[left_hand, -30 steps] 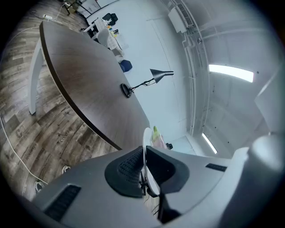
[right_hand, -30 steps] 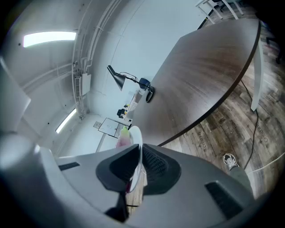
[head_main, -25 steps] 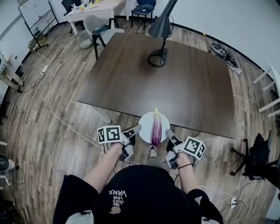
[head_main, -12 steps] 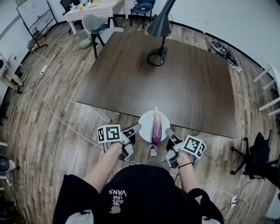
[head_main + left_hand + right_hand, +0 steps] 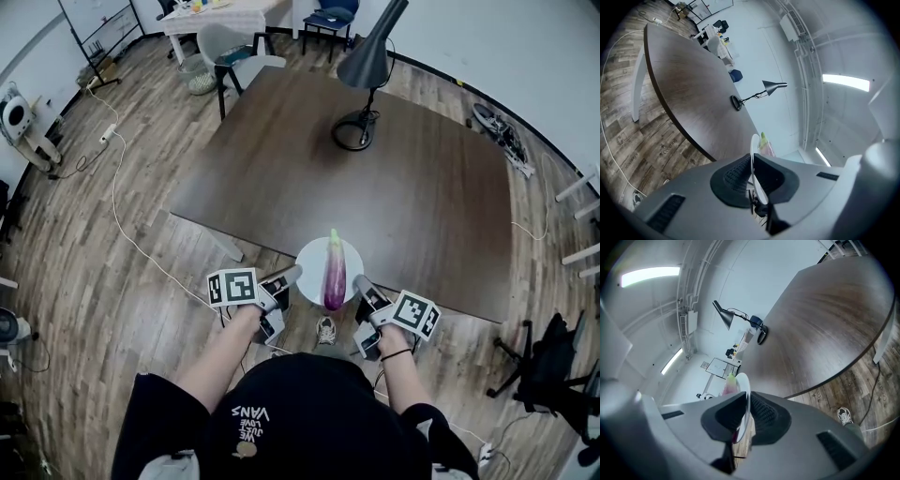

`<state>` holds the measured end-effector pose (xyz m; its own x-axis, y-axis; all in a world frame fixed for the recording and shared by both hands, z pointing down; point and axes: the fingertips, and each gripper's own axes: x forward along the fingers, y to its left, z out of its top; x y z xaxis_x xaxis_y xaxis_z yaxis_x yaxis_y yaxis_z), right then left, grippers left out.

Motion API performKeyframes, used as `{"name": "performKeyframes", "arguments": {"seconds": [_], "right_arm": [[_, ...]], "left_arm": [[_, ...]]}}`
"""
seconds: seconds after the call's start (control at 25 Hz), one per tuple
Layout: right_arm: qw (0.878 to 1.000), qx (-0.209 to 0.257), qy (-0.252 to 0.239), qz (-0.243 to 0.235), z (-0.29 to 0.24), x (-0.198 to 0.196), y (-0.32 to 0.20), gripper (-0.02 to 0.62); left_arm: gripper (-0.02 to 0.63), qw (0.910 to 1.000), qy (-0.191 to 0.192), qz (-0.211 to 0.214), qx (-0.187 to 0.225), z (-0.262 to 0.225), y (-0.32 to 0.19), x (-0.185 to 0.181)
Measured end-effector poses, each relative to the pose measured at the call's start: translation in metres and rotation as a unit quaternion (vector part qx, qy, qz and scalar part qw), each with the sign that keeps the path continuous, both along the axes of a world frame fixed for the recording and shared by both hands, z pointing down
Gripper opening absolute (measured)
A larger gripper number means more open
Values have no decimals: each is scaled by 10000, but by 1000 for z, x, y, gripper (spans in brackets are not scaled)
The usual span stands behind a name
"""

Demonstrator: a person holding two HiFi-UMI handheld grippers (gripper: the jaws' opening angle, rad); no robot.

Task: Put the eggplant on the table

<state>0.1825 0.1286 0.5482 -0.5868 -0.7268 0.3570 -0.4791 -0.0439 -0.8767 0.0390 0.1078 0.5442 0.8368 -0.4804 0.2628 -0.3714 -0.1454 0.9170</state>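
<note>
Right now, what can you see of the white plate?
The white plate is round, thin and smooth. It is held about level, left rim pinched by the left gripper, right rim by the right gripper. A purple eggplant lies along its middle, green end pointing away. In the head view it overlaps the near edge of the dark table, apparently not yet resting on it.

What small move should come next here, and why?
Probably ease the plate forward over the table: left gripper and right gripper each clamp its rim, the eggplant lies on it, and it is only at the table's near edge.
</note>
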Motion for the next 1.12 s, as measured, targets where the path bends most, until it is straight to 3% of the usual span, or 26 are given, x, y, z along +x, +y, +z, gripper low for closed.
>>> {"name": "performKeyframes", "arguments": {"seconds": [0.68,1.12], "right_arm": [[9905,112,2,-1372,-1,-13,-106,35],[9802,55,-61,-1977,7,-30,-126,35]], "left_arm": [[25,9904,74,-1379,87,-1,-66,-14],[25,9798,89,-1996,33,7,-68,-26]]}}
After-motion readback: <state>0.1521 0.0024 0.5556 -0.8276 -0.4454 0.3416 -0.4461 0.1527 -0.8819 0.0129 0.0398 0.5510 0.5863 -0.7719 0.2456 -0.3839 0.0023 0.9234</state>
